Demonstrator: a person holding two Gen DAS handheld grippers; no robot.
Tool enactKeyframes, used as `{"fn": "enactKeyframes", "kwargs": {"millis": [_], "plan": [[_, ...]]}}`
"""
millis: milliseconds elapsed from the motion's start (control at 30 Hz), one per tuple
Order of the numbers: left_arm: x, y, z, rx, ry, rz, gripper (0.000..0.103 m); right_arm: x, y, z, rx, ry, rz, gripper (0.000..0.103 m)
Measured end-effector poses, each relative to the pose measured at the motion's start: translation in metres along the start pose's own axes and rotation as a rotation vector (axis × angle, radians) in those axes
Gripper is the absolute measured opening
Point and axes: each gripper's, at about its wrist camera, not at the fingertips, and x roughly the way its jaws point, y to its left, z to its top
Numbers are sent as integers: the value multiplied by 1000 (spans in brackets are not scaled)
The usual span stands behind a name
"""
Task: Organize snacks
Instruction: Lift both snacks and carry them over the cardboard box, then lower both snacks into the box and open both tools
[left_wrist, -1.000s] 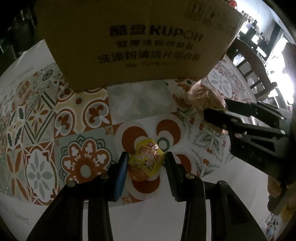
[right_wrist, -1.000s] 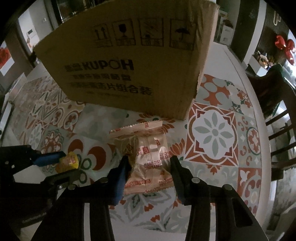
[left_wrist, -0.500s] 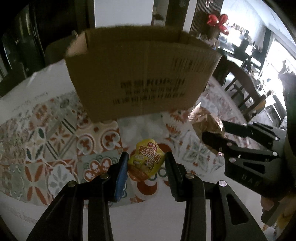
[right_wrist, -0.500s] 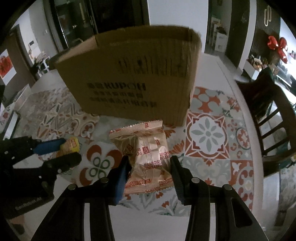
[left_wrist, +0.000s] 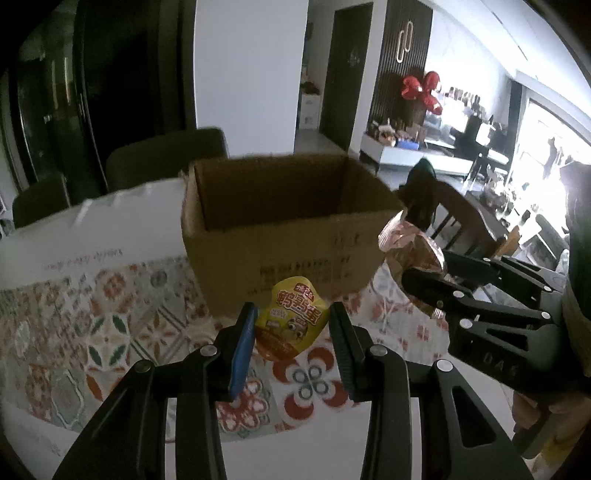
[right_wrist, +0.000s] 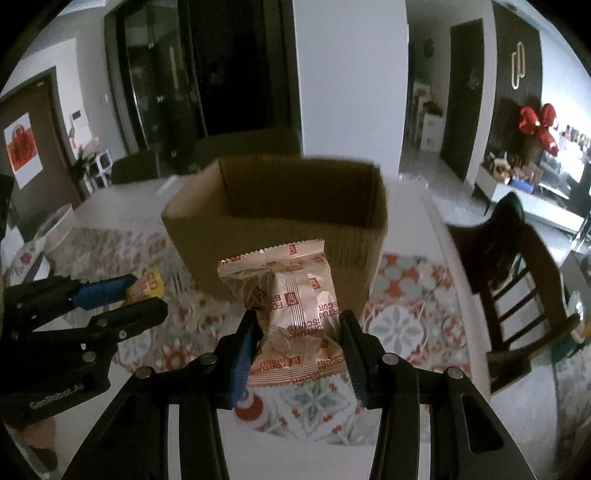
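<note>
My left gripper (left_wrist: 293, 325) is shut on a small yellow snack packet (left_wrist: 291, 323), held in the air in front of the open cardboard box (left_wrist: 280, 236). My right gripper (right_wrist: 295, 332) is shut on a tan fortune biscuit packet (right_wrist: 291, 314), also lifted before the same box (right_wrist: 280, 221). In the left wrist view the right gripper (left_wrist: 424, 273) with its biscuit packet (left_wrist: 410, 247) sits to the right. The right wrist view has the left gripper (right_wrist: 136, 291) and the yellow packet (right_wrist: 149, 286) at the left. The box's inside looks dark; its bottom is hidden.
The box stands on a table with a patterned tile cloth (left_wrist: 92, 332). A wooden chair (right_wrist: 524, 277) stands at the table's right side and dark chairs (left_wrist: 162, 158) behind the box. A white roll-like object (right_wrist: 55, 229) lies at the table's far left.
Both grippers have risen with their packets and tilted up. The box, seen earlier only by its front wall, now shows its open top and the room behind.
</note>
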Motion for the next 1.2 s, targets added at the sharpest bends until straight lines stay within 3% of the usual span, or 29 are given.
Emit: {"fn": "enactKeyframes", "kwargs": {"millis": [333, 533, 900, 967, 1033, 1100, 1200], "plan": [[-6, 5, 51, 11, -79, 12, 39, -9, -10, 46, 47, -99, 2, 46], [10, 12, 78, -21, -70, -26, 39, 9, -14, 69, 66, -92, 31, 46], [46, 26, 110, -41, -69, 19, 40, 47, -27, 94, 97, -72, 23, 46], [52, 30, 113, -42, -66, 40, 43, 54, -27, 97, 96, -64, 17, 47], [54, 35, 113, -57, -69, 68, 59, 61, -28, 99, 94, -50, 0, 54], [52, 36, 110, -48, -79, 88, 60, 65, -29, 98, 102, -49, -30, 63], [45, 35, 99, -30, -93, 127, 63, 62, -32, 93, 102, -54, -54, 64]]}}
